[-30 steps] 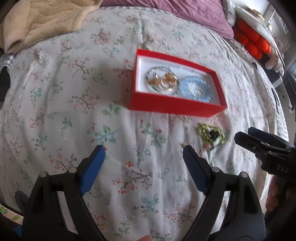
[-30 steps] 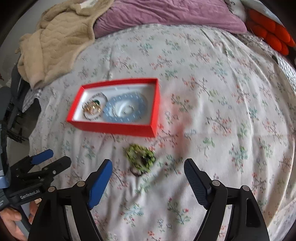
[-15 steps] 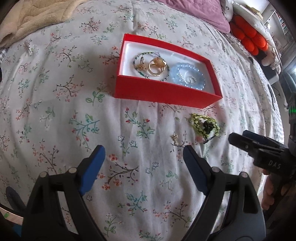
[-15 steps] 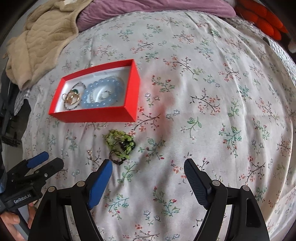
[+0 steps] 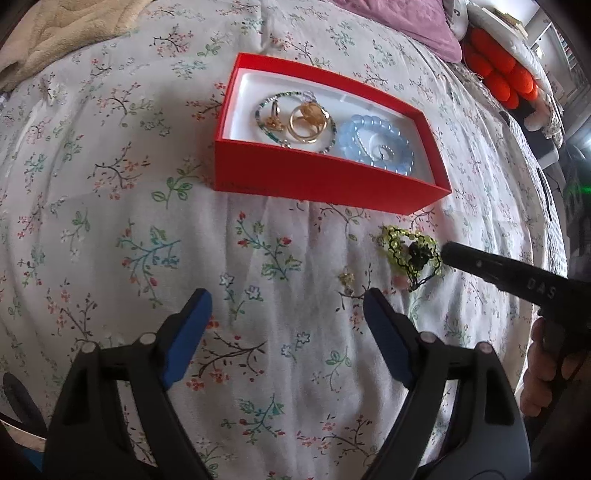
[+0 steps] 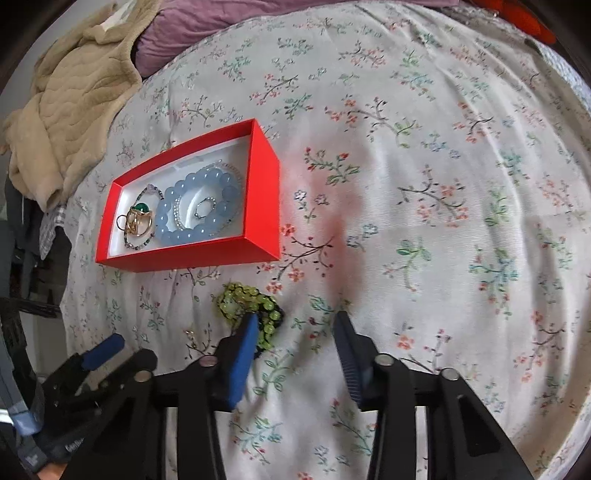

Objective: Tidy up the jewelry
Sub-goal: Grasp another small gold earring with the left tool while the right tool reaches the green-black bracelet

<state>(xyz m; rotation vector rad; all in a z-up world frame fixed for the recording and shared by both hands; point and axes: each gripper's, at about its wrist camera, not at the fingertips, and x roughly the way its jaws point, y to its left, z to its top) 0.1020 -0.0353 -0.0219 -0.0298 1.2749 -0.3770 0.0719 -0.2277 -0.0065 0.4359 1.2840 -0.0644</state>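
Observation:
A red box [image 5: 321,184] [image 6: 188,258] with a white lining lies on the floral bedspread. It holds a blue bead bracelet [image 5: 376,142] [image 6: 201,206], gold rings [image 5: 308,118] [image 6: 138,221] and a thin beaded chain. A green bead bracelet [image 5: 410,251] [image 6: 251,302] lies on the cover in front of the box. A small gold earring [image 5: 346,278] [image 6: 190,336] lies beside it. My left gripper [image 5: 288,317] is open and empty, short of the earring. My right gripper [image 6: 297,328] is half closed and empty, its left finger at the green bracelet's edge.
A beige blanket [image 6: 70,103] and a purple pillow [image 6: 207,22] lie at the bed's far end. Orange cushions [image 5: 498,74] sit at the far right. The other gripper shows at each view's edge: right one [image 5: 517,280], left one [image 6: 92,365].
My right gripper has come down and forward to the green bracelet and its jaws have narrowed. My left gripper has moved slightly closer to the bed; the box looms larger.

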